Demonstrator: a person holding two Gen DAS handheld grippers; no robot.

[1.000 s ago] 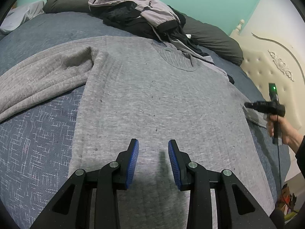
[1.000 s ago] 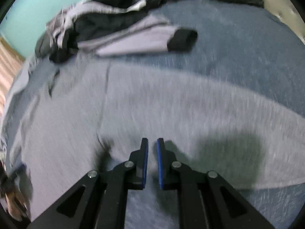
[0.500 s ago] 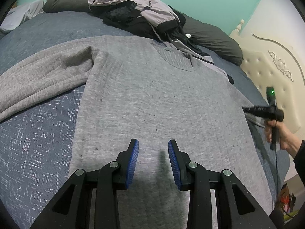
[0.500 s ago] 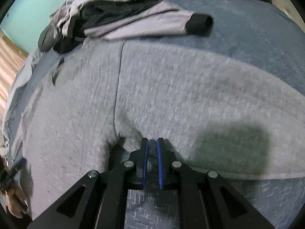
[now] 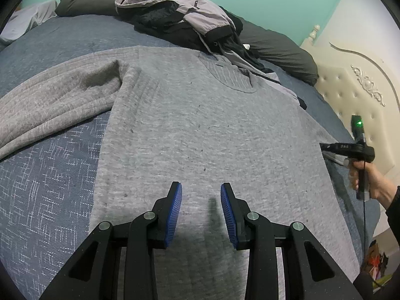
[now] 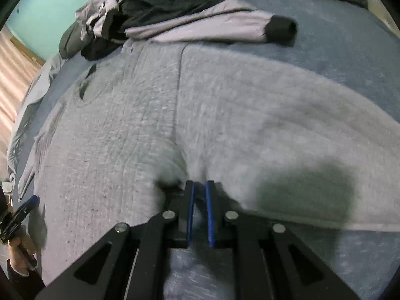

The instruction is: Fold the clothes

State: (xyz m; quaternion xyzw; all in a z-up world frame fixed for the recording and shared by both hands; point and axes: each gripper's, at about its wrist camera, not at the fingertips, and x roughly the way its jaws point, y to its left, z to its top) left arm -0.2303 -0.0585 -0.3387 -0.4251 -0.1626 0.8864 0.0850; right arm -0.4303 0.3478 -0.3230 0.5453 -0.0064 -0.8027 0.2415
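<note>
A grey knit sweater (image 5: 200,125) lies flat, front up, on a blue bedspread (image 5: 50,180). Its one sleeve (image 5: 50,100) trails off to the left. My left gripper (image 5: 201,187) hovers open over the hem area with nothing between its blue pads. At the sweater's right armpit my right gripper (image 6: 199,183) is shut, with puckered cloth (image 6: 175,165) bunched at its tips and grey fabric between the pads. The other sleeve (image 6: 287,125) runs off to the right there. In the left wrist view the right gripper (image 5: 325,147) meets the sweater's right edge, held by a hand (image 5: 370,182).
A heap of grey and black jackets (image 5: 180,12) lies beyond the collar, and one jacket sleeve (image 6: 225,27) stretches across the bed. Dark pillows (image 5: 275,50) line the turquoise wall. A cream tufted headboard (image 5: 350,92) stands at the right.
The right gripper has moved in to the sweater's armpit, and cloth now bunches up at its tips. The left gripper has stayed still and open.
</note>
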